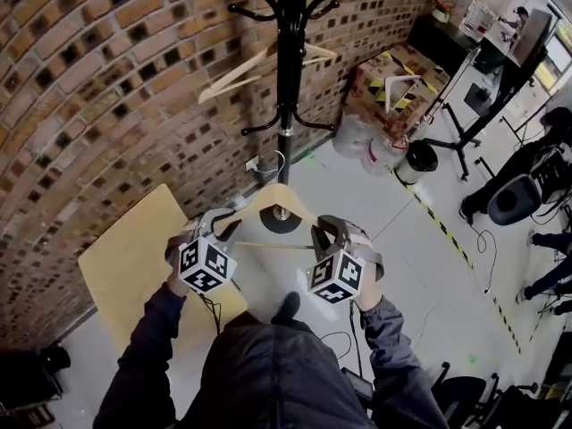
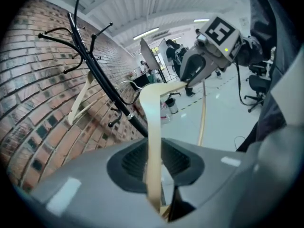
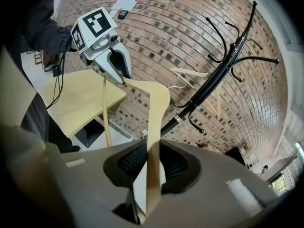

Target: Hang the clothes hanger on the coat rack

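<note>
I hold a pale wooden clothes hanger (image 1: 277,202) by its two ends, low in front of the black coat rack (image 1: 290,61). My left gripper (image 1: 223,229) is shut on the hanger's left end, and the hanger's arm (image 2: 153,137) runs up between the jaws. My right gripper (image 1: 323,236) is shut on the right end, where the wood (image 3: 154,146) stands between its pads. The metal hook (image 1: 279,161) points toward the rack's pole. Each gripper view shows the other gripper (image 2: 190,75) (image 3: 116,68) on the far end. A second wooden hanger (image 1: 255,71) hangs on the rack.
A yellow table (image 1: 134,257) stands at the left against the brick wall (image 1: 89,105). The rack's round base (image 1: 268,223) sits just beyond the hanger. Bags (image 1: 371,146), a black bin (image 1: 417,159), a stand (image 1: 465,132) and seated people (image 1: 527,186) fill the right.
</note>
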Demonstrator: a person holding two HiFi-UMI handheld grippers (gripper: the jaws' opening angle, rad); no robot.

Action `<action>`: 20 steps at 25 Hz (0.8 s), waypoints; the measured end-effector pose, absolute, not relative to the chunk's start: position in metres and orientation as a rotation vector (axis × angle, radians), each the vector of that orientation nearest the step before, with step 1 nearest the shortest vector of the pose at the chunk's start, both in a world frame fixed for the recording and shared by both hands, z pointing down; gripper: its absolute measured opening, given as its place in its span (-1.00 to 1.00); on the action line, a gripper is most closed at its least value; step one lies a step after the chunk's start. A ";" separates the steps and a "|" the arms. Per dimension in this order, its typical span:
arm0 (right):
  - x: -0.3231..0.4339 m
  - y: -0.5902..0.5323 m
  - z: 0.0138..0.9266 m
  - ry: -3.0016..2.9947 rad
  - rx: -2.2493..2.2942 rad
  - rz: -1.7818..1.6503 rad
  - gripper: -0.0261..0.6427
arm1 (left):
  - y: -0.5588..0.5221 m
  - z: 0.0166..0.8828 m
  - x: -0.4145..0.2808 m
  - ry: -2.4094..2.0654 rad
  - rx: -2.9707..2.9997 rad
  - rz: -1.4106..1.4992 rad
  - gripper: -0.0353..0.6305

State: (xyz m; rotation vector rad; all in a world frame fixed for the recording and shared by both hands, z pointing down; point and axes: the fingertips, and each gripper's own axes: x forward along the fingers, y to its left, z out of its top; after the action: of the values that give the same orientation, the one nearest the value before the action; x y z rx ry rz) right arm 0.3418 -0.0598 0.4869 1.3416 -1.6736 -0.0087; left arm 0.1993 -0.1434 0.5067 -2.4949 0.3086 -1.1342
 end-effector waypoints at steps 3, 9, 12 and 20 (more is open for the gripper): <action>0.357 -0.072 0.489 -1.681 1.337 -0.003 -0.66 | -0.155 0.508 0.214 0.309 -2.489 -1.151 -0.64; 0.371 -0.115 0.503 -1.675 1.312 0.029 -0.66 | -0.196 0.522 0.228 0.314 -2.506 -1.180 -0.64; 0.376 -0.143 0.513 -1.659 1.286 0.046 -0.66 | -0.223 0.534 0.233 0.310 -2.534 -1.180 -0.64; 0.376 -0.203 0.549 -1.598 1.236 0.085 -0.66 | -0.284 0.582 0.236 0.274 -2.597 -1.189 -0.64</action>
State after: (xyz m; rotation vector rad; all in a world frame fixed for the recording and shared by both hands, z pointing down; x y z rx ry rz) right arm 0.3763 -0.2028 0.5486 1.2357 -1.5977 0.0853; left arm 0.2365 -0.2840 0.5817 -2.5970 0.2742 -1.1886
